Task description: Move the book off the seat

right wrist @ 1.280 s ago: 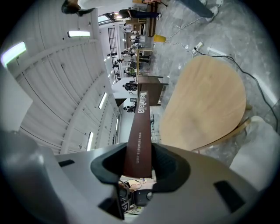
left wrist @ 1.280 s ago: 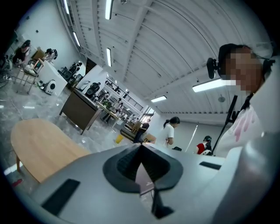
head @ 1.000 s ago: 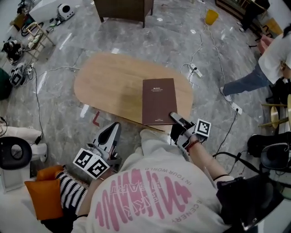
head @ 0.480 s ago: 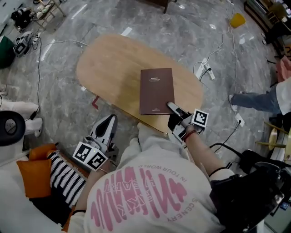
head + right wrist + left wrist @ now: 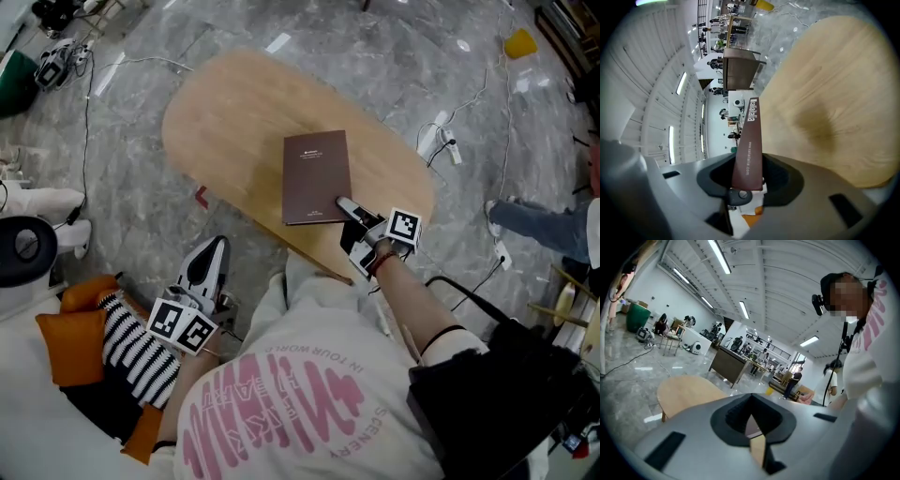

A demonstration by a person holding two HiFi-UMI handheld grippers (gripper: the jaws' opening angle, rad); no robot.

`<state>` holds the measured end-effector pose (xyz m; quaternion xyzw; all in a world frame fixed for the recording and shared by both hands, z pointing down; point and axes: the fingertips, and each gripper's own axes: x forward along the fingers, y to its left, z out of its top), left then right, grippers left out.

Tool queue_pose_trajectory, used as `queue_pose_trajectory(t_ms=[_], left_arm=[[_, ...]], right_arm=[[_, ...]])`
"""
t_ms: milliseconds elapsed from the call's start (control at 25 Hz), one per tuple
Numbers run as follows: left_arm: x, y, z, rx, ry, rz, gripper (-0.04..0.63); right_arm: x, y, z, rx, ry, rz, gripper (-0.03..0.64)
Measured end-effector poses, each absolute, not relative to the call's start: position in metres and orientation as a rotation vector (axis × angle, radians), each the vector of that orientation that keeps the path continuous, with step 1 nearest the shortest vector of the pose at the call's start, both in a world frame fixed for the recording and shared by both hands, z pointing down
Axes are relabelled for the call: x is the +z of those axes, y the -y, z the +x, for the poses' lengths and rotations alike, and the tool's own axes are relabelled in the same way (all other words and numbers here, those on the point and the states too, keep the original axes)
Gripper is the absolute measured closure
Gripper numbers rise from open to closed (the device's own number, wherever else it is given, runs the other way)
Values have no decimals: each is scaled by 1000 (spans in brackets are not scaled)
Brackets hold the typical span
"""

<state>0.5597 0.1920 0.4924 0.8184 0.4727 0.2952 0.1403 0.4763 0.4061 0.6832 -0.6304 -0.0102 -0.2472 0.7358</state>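
A dark brown book (image 5: 314, 173) lies over the near right part of an oval wooden seat (image 5: 225, 122). My right gripper (image 5: 345, 206) is shut on the book's near right corner. In the right gripper view the book (image 5: 749, 140) runs edge-on between the jaws of the right gripper (image 5: 747, 180), with its shadow on the wooden seat (image 5: 834, 93) beside it. My left gripper (image 5: 211, 251) hangs low at my left side, off the seat, its tips together and holding nothing. In its own view the left gripper (image 5: 751, 399) points toward the seat (image 5: 684, 390).
Cables and a power strip (image 5: 441, 142) lie on the grey marble floor right of the seat. A yellow bucket (image 5: 518, 42) stands far right. A person's leg (image 5: 544, 225) is at the right edge. An orange cushion (image 5: 70, 347) and a white round device (image 5: 23, 248) sit at left.
The head view has swung, so the seat and book sit higher in the picture. The right gripper stays clamped on the book's corner. The left gripper stays low at my side.
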Motion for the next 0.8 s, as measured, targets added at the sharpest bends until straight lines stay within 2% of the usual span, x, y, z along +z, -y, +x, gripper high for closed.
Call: queue_pose_trajectory(t_ms=[800], left_arm=[[505,-139,562,871,-952,2541,589]], right_arm=[[772,-397,484,-818,60,-1443,457]])
